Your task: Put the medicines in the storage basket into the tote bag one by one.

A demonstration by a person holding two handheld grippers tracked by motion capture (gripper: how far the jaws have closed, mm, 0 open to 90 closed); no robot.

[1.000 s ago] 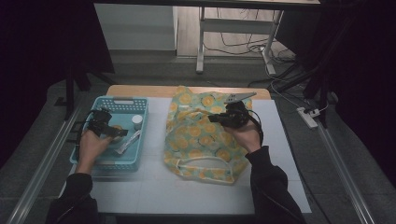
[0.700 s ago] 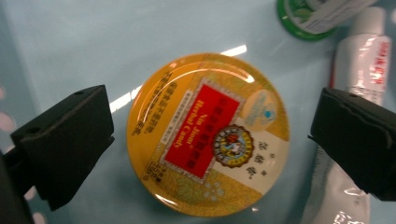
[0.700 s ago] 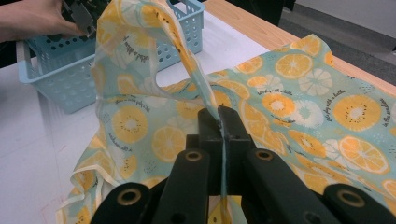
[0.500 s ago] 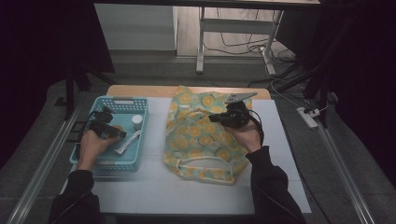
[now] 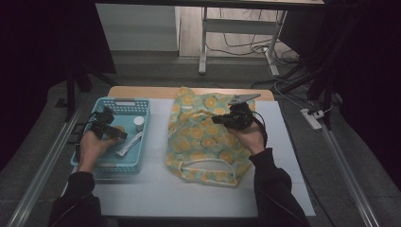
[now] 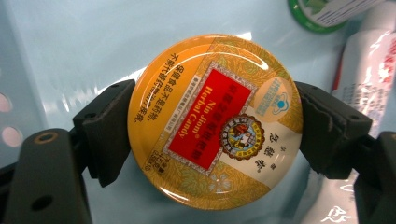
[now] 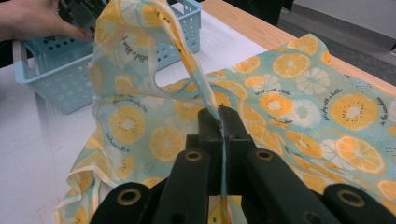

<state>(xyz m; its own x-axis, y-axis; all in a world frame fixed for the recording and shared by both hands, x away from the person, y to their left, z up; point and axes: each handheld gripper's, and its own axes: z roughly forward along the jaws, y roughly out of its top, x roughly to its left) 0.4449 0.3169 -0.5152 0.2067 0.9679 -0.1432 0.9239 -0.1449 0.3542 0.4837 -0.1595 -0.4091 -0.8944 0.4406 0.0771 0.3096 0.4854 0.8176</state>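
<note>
Jaws of the left gripper (image 6: 212,123) have just been closing around the candy tin (image 6: 215,119) in the basket (image 5: 142,101) at the table's left edge, ready for lifting; the right gripper (image 7: 218,116) is pinching the bag's rim (image 7: 198,74), clamped, holding its mouth open.

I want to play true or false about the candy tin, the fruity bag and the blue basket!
1. The left tool has a round yellow candy tin between its pads. True; its jaws have just been closing, and the pads sit at the tin's sides.
2. The candy tin lies on the bag. False; it is inside the blue basket.
3. The right tool pinches an edge of the fruit-print bag. True; its jaws are shut on the fabric.
4. The bag is plain red. False; it is pale blue-green with orange and yellow fruit slices.
5. The basket sits at the person's right. False; it sits at the left.
</note>
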